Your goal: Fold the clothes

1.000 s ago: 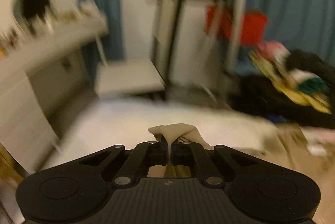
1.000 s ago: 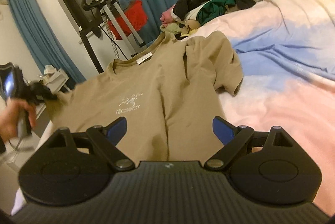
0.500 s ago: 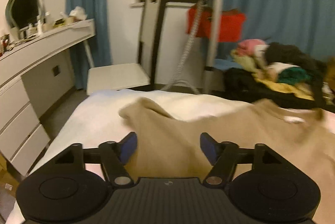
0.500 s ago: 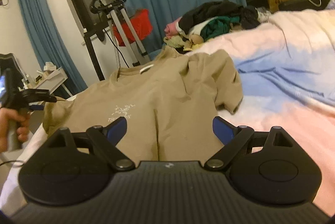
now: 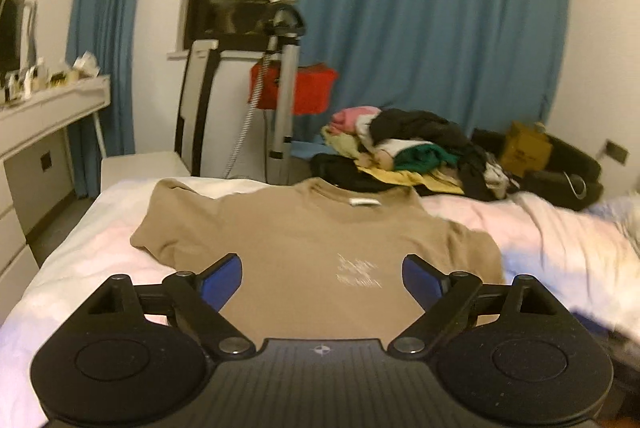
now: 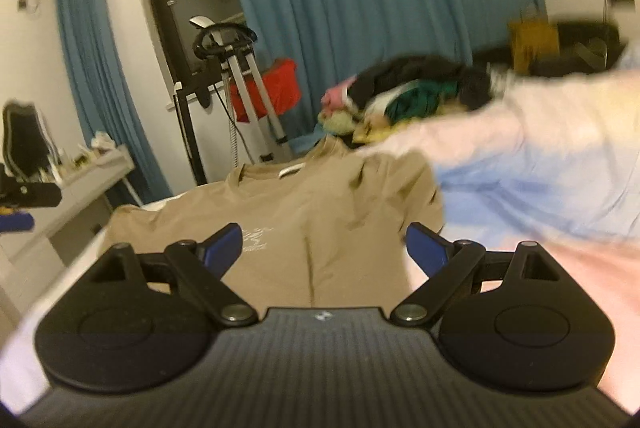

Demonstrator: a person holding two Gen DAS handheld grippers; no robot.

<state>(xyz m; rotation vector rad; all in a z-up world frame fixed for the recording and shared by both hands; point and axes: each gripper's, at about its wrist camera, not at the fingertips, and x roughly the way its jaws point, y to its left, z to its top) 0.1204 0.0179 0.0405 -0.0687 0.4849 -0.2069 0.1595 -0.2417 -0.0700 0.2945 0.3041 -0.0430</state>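
A tan T-shirt (image 5: 312, 240) lies spread face up on the bed, collar at the far side, with a white print on the chest and both sleeves out. My left gripper (image 5: 322, 276) hovers over its near half. The jaws are still opening wide and the blue pads touch nothing. In the right wrist view the shirt (image 6: 320, 212) shows a lengthwise crease. My right gripper (image 6: 324, 248) stands open above its lower part, holding nothing. The left gripper (image 6: 20, 208) shows at that view's far left edge.
The bed (image 5: 80, 256) has a pink, white and blue cover. A pile of mixed clothes (image 5: 404, 152) sits beyond the collar. A white chair (image 5: 140, 164), a dresser (image 5: 40, 116), a garment steamer stand (image 5: 282, 108) and a red bag (image 5: 296, 92) stand past the bed's far end.
My left gripper let go of the shirt's sleeve, opened wide and swung right to face the spread shirt. The right gripper rose a little and stayed open.
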